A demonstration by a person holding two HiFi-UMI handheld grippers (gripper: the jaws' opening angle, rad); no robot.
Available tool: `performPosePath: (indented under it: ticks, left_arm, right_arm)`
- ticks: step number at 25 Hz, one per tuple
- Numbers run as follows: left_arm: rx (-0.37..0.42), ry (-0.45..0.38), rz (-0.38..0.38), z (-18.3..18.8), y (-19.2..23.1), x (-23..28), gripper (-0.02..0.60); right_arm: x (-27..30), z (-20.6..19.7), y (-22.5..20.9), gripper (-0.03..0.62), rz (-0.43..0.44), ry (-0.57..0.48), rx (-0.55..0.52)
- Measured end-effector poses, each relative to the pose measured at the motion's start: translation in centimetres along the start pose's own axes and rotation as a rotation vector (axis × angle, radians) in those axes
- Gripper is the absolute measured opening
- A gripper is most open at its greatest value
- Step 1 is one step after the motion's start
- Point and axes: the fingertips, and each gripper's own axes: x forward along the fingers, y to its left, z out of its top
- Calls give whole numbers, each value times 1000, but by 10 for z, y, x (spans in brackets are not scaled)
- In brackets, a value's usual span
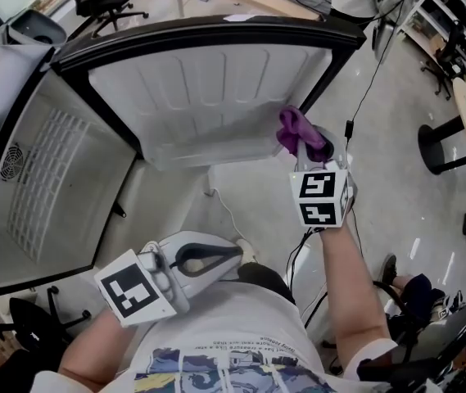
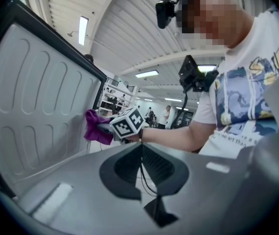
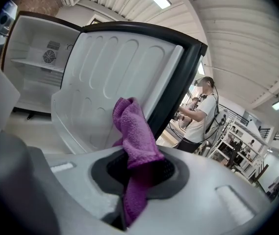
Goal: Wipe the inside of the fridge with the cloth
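You are gripping the purple cloth (image 1: pixel 296 129) in your right gripper (image 1: pixel 306 142), whose jaws are closing tight on the cloth's middle. In the right gripper view, one bunched end of the cloth (image 3: pixel 137 131) is standing up past the jaws and the other is hanging down between them.

You are holding it out beside the open fridge door (image 1: pixel 208 97), near the lower right corner of its ribbed white inner panel. The left gripper view is showing the cloth (image 2: pixel 96 129) right up against that panel (image 2: pixel 36 106). Whether it is actually touching cannot be told.

The fridge (image 1: pixel 44 178) itself is standing open at your left. Its white inside, with a round fan grille on the back wall, is lying well apart from the cloth.

You are keeping your left gripper (image 1: pixel 233 259) low, close to your body and pointing toward the right one. Its jaws are meeting at the tips and holding nothing.

Both grippers are hanging over the pale workshop floor (image 1: pixel 396 178).
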Motion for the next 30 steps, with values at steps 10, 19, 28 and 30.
performPosePath:
  ticks: [10, 19, 28, 30]
  left_arm:
    - [9, -5, -16, -5, -6, -12, 5]
    - [10, -12, -24, -9, -15, -32, 5]
    - [-11, -14, 40, -21, -14, -60, 5]
    - [-21, -18, 58, -24, -12, -70, 5]
  right_arm:
    - [-32, 10, 20, 54, 24, -51, 39]
    - [-50, 34, 75, 54, 110, -82, 14]
    - [-46, 45, 174, 54, 312, -99, -61]
    - [-40, 42, 200, 54, 340, -92, -114]
